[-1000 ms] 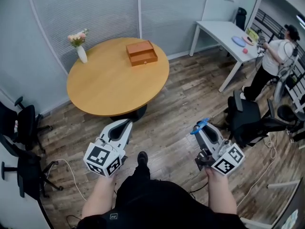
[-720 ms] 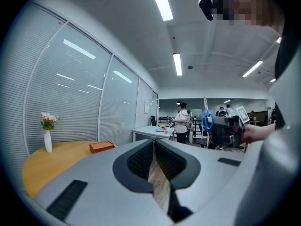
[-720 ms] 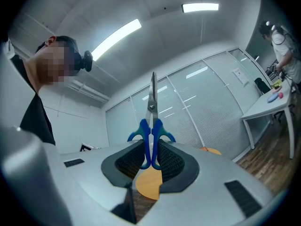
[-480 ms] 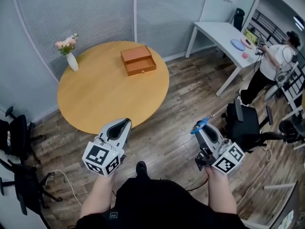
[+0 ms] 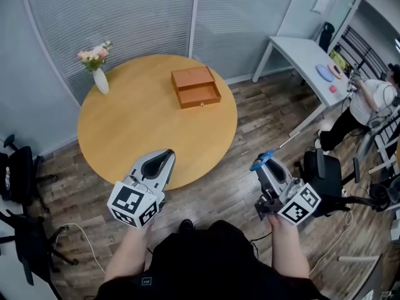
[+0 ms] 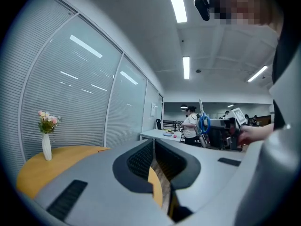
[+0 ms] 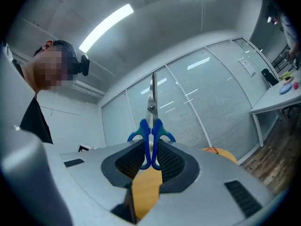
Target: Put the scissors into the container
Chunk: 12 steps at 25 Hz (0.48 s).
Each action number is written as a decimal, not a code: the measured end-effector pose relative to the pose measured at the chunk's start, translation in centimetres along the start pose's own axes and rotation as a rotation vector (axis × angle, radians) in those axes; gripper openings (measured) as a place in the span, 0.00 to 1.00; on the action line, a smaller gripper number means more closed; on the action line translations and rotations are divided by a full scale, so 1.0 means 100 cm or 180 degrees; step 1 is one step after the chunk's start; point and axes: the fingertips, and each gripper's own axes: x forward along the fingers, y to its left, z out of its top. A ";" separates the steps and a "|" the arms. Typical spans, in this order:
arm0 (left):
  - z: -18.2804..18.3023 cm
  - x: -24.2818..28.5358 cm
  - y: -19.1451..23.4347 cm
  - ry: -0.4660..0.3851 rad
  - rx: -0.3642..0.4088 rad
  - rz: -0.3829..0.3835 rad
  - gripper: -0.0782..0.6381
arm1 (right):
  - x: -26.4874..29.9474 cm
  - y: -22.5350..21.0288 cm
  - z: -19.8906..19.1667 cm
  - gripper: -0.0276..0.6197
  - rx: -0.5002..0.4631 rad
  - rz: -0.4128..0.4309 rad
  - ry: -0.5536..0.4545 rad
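We find the right gripper (image 5: 264, 166) with its fingers clamped on the blue handles of the scissors (image 7: 151, 124), blades pointing out past the tips. The left gripper (image 6: 154, 147) has its fingers together, nothing between them. The container (image 5: 196, 87) sits near the far right edge of the round bench (image 5: 131, 130), well apart from both grippers, with bare benchtop between it and the near edge. In the head view the blades are hard to make out, and the chairs (image 5: 19, 167) are cut off at left.

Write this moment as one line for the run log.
right gripper: shut on scissors | left gripper: shut, empty | container: on round table, apart from both grippers | task: scissors not yet in container
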 end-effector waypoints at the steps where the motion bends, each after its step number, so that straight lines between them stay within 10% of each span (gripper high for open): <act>1: -0.002 0.003 0.006 0.0015 -0.0018 0.0019 0.15 | 0.006 -0.005 0.000 0.19 0.0015 0.0005 0.0006; 12: -0.011 0.065 0.046 0.0133 -0.0054 0.0202 0.15 | 0.059 -0.078 0.006 0.19 0.0115 0.0191 0.0057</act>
